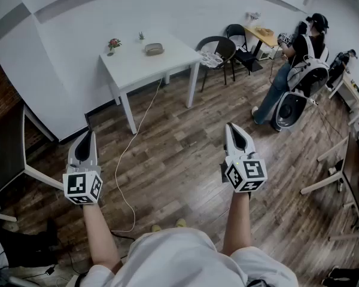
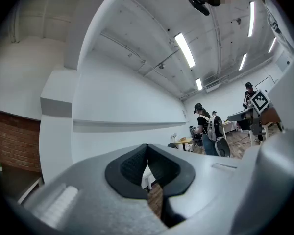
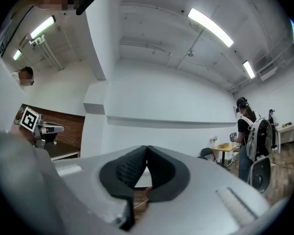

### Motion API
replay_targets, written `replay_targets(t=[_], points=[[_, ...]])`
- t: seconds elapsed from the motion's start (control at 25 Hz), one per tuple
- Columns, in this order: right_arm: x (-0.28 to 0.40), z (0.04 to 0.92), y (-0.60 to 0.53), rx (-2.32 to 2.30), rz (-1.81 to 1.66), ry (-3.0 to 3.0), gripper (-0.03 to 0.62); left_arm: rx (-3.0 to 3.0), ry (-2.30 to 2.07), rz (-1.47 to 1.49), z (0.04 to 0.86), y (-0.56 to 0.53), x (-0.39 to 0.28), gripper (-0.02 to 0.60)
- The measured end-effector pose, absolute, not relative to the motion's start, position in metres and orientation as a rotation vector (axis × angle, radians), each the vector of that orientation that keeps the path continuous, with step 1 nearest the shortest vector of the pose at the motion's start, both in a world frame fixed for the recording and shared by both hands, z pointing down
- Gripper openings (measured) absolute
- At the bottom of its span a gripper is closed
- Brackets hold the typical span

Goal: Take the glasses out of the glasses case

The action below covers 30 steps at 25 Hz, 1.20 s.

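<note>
holding left gripper (image 1: pixel 90 134) and right gripper (image 1: pixel 230 126) above wood floor (image 1: pixel 179 148), jaws of each pressed together on nothing, well apart from glasses case (image 1: pixel 154 48) lying near far edge of white tabletop (image 1: pixel 131 67).

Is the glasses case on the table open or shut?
Seemingly shut: the glasses case lies on the white table as one rounded lump, no lid raised, though tiny here.

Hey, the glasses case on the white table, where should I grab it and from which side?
Probably across its narrow width near the middle, coming from above: the glasses case lies flat on the white table, its length running roughly left to right in the head view. It is too far off to see its hinge.
</note>
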State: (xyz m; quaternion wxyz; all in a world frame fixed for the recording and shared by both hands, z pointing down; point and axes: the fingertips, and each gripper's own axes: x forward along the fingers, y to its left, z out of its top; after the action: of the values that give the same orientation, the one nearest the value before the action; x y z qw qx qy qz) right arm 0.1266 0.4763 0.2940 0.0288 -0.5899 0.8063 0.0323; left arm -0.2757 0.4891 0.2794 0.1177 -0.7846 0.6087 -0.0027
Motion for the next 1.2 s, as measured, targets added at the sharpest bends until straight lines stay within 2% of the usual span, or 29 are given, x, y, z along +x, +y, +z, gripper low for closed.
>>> replay_targets(t=[1.2], points=[[0.13, 0.309, 0.479, -1.759, 0.029, 2.511, 0.003, -2.347, 1.791, -0.034, 0.287, 0.492, -0.241, 0.012]])
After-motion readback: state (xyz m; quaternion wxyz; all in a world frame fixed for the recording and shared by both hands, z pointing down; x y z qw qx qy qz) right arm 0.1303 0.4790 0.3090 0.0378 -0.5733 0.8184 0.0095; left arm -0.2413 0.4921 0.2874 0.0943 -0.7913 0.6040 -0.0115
